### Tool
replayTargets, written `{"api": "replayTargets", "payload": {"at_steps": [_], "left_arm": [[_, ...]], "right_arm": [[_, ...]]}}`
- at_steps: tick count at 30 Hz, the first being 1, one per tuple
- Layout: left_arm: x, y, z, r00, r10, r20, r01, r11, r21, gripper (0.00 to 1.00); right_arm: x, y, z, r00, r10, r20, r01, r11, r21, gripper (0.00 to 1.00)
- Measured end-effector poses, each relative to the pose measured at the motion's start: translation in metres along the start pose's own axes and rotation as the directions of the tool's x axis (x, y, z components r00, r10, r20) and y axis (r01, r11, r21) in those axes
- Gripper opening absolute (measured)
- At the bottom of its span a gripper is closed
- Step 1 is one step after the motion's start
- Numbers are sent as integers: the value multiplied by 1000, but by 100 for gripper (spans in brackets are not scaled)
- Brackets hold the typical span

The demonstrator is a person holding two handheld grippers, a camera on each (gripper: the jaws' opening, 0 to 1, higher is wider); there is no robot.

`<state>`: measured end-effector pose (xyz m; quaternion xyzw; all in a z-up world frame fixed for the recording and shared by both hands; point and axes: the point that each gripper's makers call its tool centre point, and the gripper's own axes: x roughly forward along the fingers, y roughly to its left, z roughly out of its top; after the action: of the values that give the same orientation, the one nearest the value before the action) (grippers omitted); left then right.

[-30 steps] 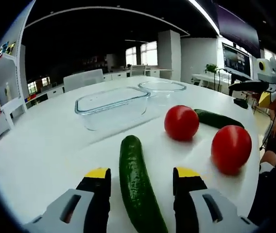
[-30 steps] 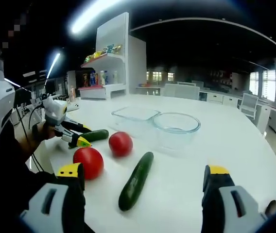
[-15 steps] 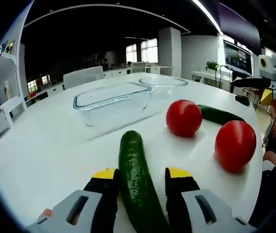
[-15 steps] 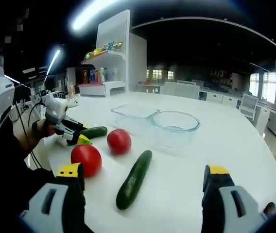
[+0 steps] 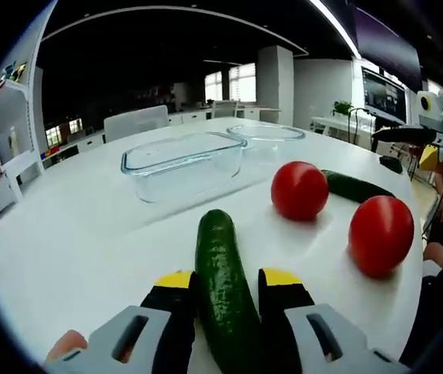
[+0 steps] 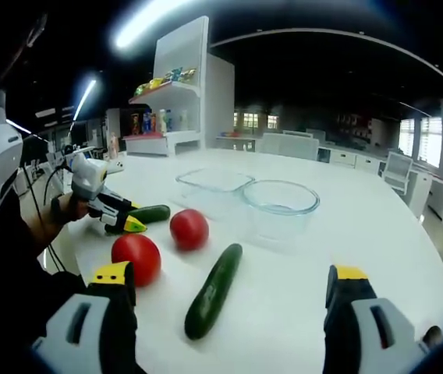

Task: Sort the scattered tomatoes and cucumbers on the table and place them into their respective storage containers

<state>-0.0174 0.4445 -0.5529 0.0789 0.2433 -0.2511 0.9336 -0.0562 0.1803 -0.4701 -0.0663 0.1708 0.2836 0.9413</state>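
Observation:
A dark green cucumber (image 5: 220, 265) lies on the white table (image 5: 73, 234) between my left gripper's (image 5: 223, 279) yellow-tipped jaws, which press on its sides. In the right gripper view this left gripper (image 6: 132, 224) is at the left, on the end of that cucumber (image 6: 151, 213). Two red tomatoes (image 5: 300, 191) (image 5: 380, 235) sit to the right, with a second cucumber (image 5: 352, 186) behind them. My right gripper (image 6: 229, 276) stands wide open above the table, the second cucumber (image 6: 214, 290) lying ahead between its jaws, untouched. The tomatoes (image 6: 136, 259) (image 6: 189, 228) lie to its left.
A rectangular glass container (image 5: 182, 160) and a round glass bowl (image 5: 264, 134) stand side by side past the vegetables; both hold nothing. A person's hand (image 6: 64, 209) holds the left gripper at the table edge. Shelves (image 6: 171, 93) and chairs stand far behind.
My left gripper's jaws have closed from a wide gap onto the sides of the near cucumber. The right gripper has stayed wide open and hardly moved.

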Motion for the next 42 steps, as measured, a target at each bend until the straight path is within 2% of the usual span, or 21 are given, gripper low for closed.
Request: {"api": "replayTargets", "payload": {"at_steps": [11,16,19,25,30,37,42], "left_arm": [[1,3,1,1000,-20,-12,20,1000,-14,27],[1,5,0,998,-43,-40,43,999,-5,26],[1,6,0,996,-78,-48,79,997,23,26],[0,8,2,993,-97,-61,98,995,15,25],[-8,6,14,989,-149,-20,148,989,-25,25],[-20,7,29,991,-132,6,131,989,63,25],[-35,3,42,990,-141,27,138,984,109,25]], "right_arm": [[-2,-1,-1,1000,-3,0,3,1000,-4,97],[-2,0,1,1000,-1,6,1,1000,-3,97],[-4,0,1,1000,-3,7,3,1000,-8,97],[-7,0,4,1000,-8,7,8,1000,-18,97],[-8,1,5,1000,-6,9,6,1000,-22,97],[-10,2,8,1000,-8,17,8,1000,-27,96],[-11,2,6,1000,-10,11,11,999,-30,96]]}}
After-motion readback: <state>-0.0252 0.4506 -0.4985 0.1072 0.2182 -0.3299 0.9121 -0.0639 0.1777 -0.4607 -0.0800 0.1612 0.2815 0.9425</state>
